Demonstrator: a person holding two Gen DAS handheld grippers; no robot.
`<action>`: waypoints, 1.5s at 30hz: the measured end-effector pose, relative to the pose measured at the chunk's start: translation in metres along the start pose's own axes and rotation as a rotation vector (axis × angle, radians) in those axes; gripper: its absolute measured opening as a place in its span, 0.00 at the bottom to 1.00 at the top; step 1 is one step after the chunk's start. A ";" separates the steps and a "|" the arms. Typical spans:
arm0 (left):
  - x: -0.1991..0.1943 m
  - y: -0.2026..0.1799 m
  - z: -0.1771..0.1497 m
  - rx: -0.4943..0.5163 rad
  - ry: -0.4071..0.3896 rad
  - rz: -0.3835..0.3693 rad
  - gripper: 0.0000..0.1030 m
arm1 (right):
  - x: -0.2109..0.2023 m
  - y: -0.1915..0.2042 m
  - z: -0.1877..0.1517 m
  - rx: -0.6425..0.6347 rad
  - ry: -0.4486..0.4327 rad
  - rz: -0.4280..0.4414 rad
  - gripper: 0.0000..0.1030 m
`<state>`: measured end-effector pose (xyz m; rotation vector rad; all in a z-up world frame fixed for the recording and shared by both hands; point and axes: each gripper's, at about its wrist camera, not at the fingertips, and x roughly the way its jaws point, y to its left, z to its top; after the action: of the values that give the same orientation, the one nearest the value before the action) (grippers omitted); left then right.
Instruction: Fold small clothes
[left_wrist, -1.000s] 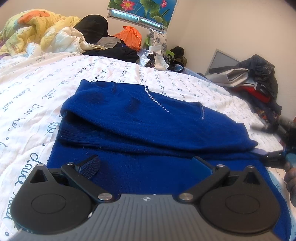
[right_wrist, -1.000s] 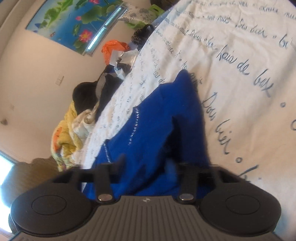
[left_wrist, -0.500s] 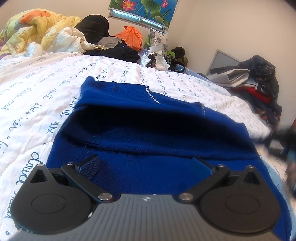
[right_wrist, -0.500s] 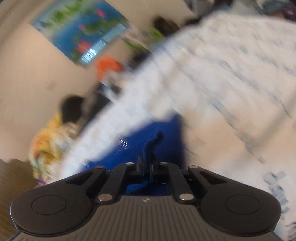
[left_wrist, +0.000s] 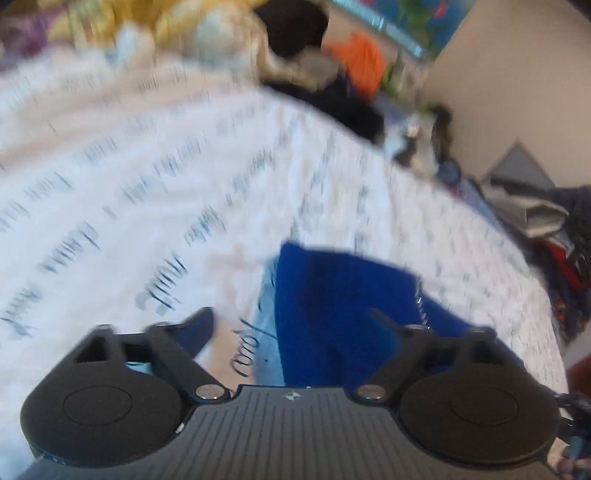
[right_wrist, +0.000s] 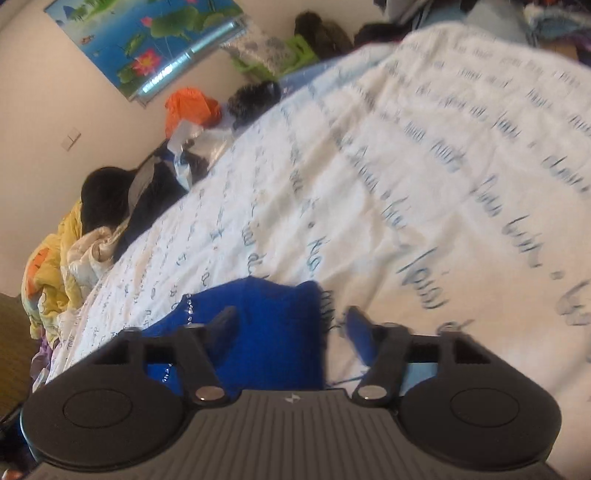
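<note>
A blue knit sweater (left_wrist: 332, 310) lies folded on the white bedspread with script print (left_wrist: 147, 192). In the left wrist view my left gripper (left_wrist: 291, 323) is open above its left edge, holding nothing; the frame is blurred. In the right wrist view the sweater (right_wrist: 273, 332) sits between and under the fingers of my right gripper (right_wrist: 291, 321), which is open and empty. A line of small shiny studs (right_wrist: 189, 308) shows on the sweater near the left finger.
A yellow quilt (right_wrist: 55, 273), black clothes (right_wrist: 110, 192) and an orange bag (right_wrist: 188, 109) lie along the far edge of the bed by the wall. A heap of clothes (left_wrist: 554, 229) lies at the right side. A lotus poster (right_wrist: 144, 40) hangs on the wall.
My right gripper was shut on a sweater fold half a second ago and is now open. My left gripper has pulled back and swung left, so less of the sweater shows.
</note>
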<state>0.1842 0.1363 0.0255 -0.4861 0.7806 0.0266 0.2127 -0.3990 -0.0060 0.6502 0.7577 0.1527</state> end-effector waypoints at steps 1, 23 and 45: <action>0.002 -0.008 0.000 0.058 -0.028 0.028 0.44 | 0.010 0.004 -0.001 -0.011 0.031 0.006 0.11; -0.096 0.005 -0.112 0.284 -0.006 -0.030 0.51 | -0.086 0.009 -0.092 -0.169 0.066 0.057 0.62; -0.213 0.065 -0.208 -0.071 0.173 -0.234 0.82 | -0.212 -0.001 -0.200 -0.029 0.232 0.065 0.69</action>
<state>-0.1208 0.1375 0.0179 -0.6512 0.8895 -0.2079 -0.0773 -0.3765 0.0094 0.6364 0.9562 0.3019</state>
